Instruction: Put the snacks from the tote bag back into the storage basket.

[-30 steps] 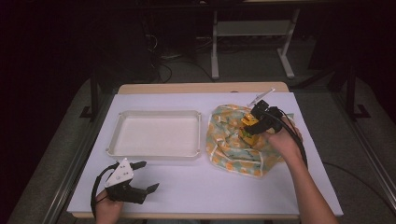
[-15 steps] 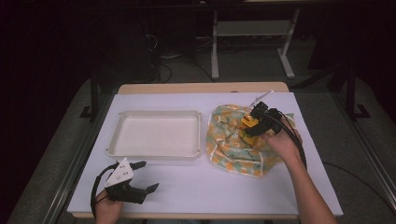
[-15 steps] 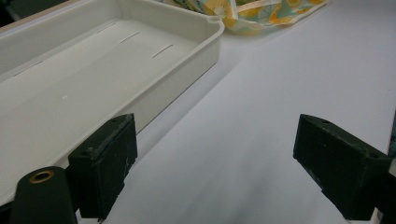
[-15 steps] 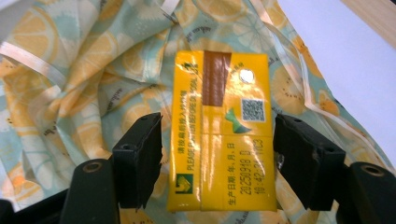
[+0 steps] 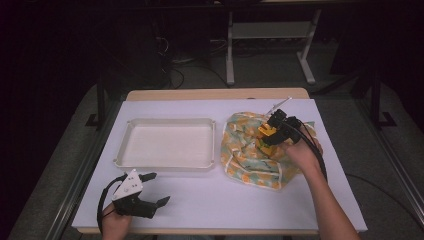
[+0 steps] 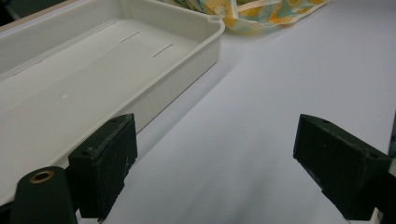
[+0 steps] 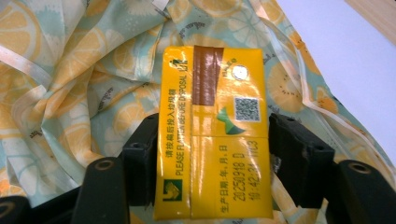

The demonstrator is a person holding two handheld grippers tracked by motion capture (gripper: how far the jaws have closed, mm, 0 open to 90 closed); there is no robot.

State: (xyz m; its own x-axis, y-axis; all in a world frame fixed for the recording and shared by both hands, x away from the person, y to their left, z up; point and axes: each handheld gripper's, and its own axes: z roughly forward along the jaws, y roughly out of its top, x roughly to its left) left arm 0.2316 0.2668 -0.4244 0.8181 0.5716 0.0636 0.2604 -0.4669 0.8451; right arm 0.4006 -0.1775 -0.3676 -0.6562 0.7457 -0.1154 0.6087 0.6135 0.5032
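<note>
The yellow carton [image 7: 215,135] carries black print along its length: "PLEASE FLATTEN BEFORE DISPOSAL" beside a line of Chinese characters, a date stamp reading "20250918 D" with "10:42:31" and further digits too unclear to read, a QR code, and a small logo at one corner.

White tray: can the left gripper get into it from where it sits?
Probably yes. The left gripper rests on the table just in front of the white tray, jaws open and holding nothing. The tray is empty, its rim looks low, and nothing lies between them; the patterned cloth sits off beside it.
</note>
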